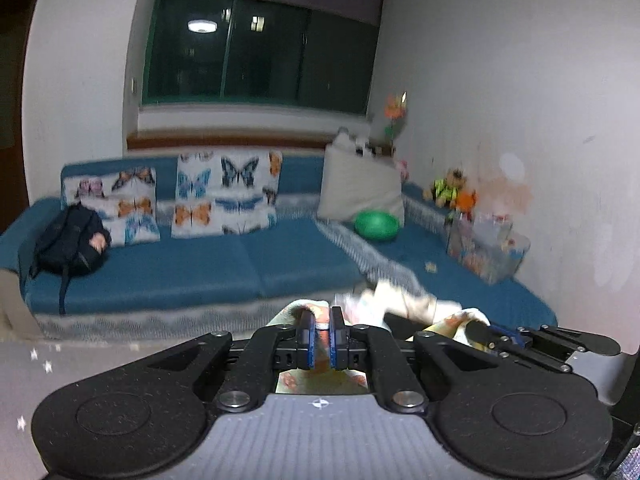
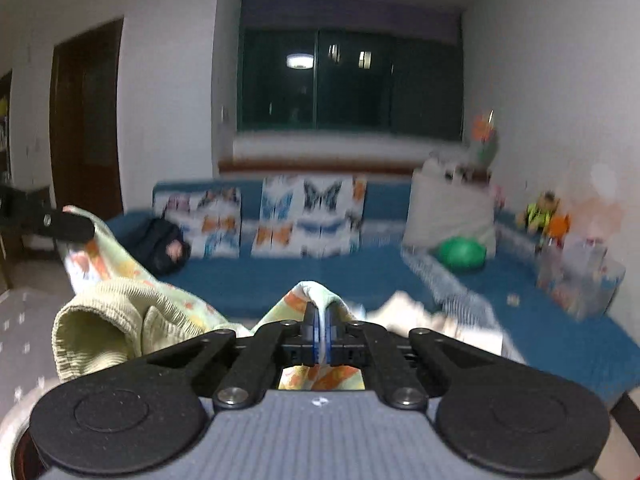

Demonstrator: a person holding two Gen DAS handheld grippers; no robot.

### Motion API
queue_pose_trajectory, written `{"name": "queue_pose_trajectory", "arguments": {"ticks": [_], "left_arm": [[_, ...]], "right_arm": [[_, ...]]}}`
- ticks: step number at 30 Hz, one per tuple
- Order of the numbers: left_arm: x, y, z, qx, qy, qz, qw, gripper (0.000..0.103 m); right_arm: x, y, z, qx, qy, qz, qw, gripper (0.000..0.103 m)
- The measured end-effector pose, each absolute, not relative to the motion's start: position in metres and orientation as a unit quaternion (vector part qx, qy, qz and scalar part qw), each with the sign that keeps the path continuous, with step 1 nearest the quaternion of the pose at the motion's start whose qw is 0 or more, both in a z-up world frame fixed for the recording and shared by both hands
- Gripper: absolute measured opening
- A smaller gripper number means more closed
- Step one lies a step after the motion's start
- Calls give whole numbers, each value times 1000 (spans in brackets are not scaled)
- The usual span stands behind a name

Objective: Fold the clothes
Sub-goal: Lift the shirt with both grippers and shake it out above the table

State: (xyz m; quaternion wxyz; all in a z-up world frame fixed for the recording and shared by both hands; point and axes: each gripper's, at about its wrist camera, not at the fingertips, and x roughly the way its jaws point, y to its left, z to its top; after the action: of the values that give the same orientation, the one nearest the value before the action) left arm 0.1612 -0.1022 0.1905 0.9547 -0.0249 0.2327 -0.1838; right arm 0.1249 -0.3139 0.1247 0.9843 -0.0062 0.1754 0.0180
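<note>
I hold a small pale green garment (image 2: 132,300) with orange prints and a ribbed cuff, lifted in the air in front of the sofa. My left gripper (image 1: 321,320) is shut on one edge of it (image 1: 320,322). My right gripper (image 2: 320,316) is shut on another edge, which drapes over its fingertips. In the right wrist view the left gripper's fingers (image 2: 68,226) pinch the cloth at the far left. In the left wrist view the right gripper (image 1: 486,330) shows at the right with cloth (image 1: 452,322) in it. Both views are blurred.
A blue corner sofa (image 1: 180,268) fills the room ahead, with butterfly cushions (image 1: 228,196), a black backpack (image 1: 68,240), a green bowl (image 1: 377,225), a clear toy box (image 1: 486,246) and more light clothes (image 1: 400,296) on its near edge. A grey starred carpet (image 2: 24,320) lies below left.
</note>
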Motion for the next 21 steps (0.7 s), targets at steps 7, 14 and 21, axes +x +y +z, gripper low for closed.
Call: {"name": "queue_pose_trajectory", "arguments": {"ticks": [7, 14, 21], "left_arm": [[130, -89, 213, -29, 202, -200, 958, 7], [74, -81, 177, -5, 245, -227, 943, 7], [3, -73, 119, 39, 304, -262, 915, 7]], "right_arm": [[86, -314, 152, -23, 133, 43, 990, 2], [29, -311, 124, -65, 185, 94, 976, 2], [-28, -302, 83, -99, 274, 158, 944, 2]]}}
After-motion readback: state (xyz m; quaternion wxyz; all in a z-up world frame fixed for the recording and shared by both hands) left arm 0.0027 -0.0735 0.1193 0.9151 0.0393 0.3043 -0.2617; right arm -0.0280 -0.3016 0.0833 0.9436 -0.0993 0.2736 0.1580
